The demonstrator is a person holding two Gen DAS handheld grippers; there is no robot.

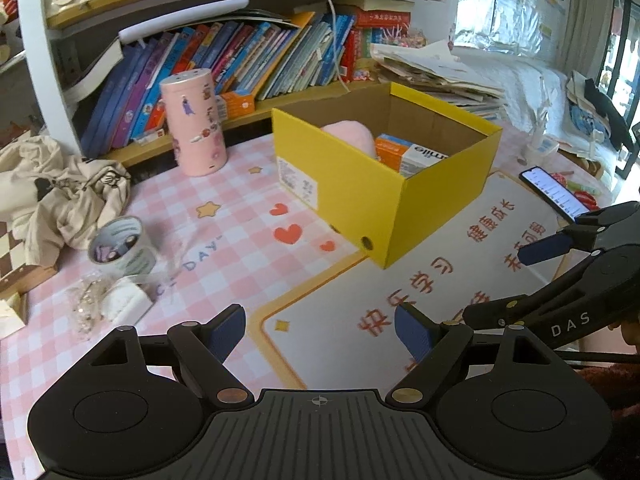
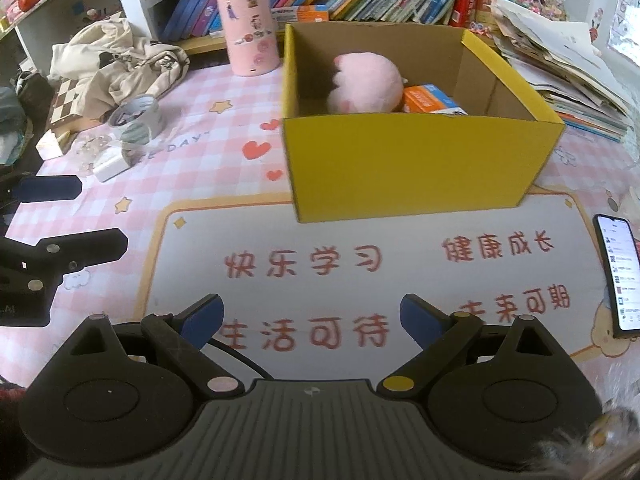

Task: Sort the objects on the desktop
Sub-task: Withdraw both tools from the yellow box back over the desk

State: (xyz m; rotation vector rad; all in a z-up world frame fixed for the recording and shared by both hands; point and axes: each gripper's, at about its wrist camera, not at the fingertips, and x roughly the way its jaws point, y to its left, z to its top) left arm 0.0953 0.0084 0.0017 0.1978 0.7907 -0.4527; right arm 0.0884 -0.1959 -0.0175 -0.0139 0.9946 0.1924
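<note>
Yellow cardboard box (image 2: pixel 416 164) on the desk (image 2: pixel 208 92) holds a pink plush toy (image 2: pixel 364 84) and an orange carton (image 2: pixel 430 98). Both the left hand-held gripper (image 1: pixel 320 334) and right hand-held gripper (image 2: pixel 312 320) hover spread apart, empty.

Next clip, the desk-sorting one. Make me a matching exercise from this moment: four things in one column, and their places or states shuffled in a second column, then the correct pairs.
Things:
1. pink plush toy
2. pink canister
3. tape roll
4. phone

Places or states:
A. lying on the mat at the right edge, screen lit
B. standing upright to the left of the yellow box, in front of the bookshelf
C. inside the yellow box, next to an orange carton
D. on the checked mat at the left, near the crumpled cloth

Pairs: 1-C, 2-B, 3-D, 4-A
</note>
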